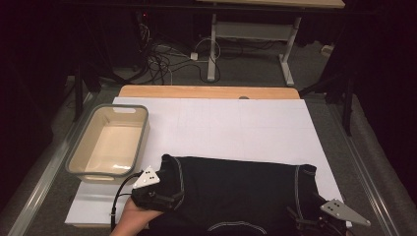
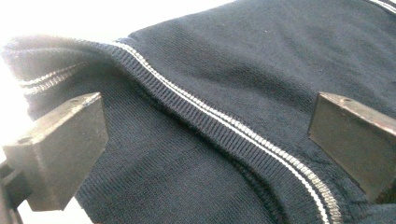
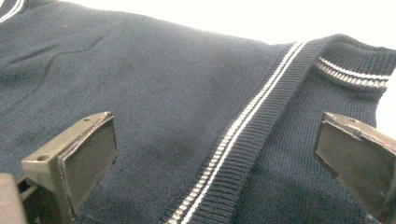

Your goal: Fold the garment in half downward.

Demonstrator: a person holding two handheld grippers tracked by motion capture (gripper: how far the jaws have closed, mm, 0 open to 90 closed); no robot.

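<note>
Nearest the person's side of the counter [image 1: 216, 123], a dark knitted garment [image 1: 236, 191] lies spread flat on the white sheet [image 1: 246, 128], with its lower part running off the near edge of the high view. A hand [image 1: 129, 220] comes in at the near left holding the left gripper [image 2: 205, 140], which sits over the garment's left corner; its jaws are spread wide apart, with a ribbed band and white stripe running between them and nothing pinched. At the near right, the right gripper [image 3: 215, 154] hovers over the garment's right corner, jaws likewise spread wide, with a ribbed white-striped seam passing through the gap. Both grippers carry grey three-cornered plates on top. Farther back on the left, a grey-rimmed cream tub [image 1: 78, 157] stands on the sheet, just beside the garment's left corner. Beyond the sheet a strip of bare wood shows at the counter's far edge, and past that cables [image 1: 162, 59] lie on the floor beneath another table [image 1: 255, 29].
</note>
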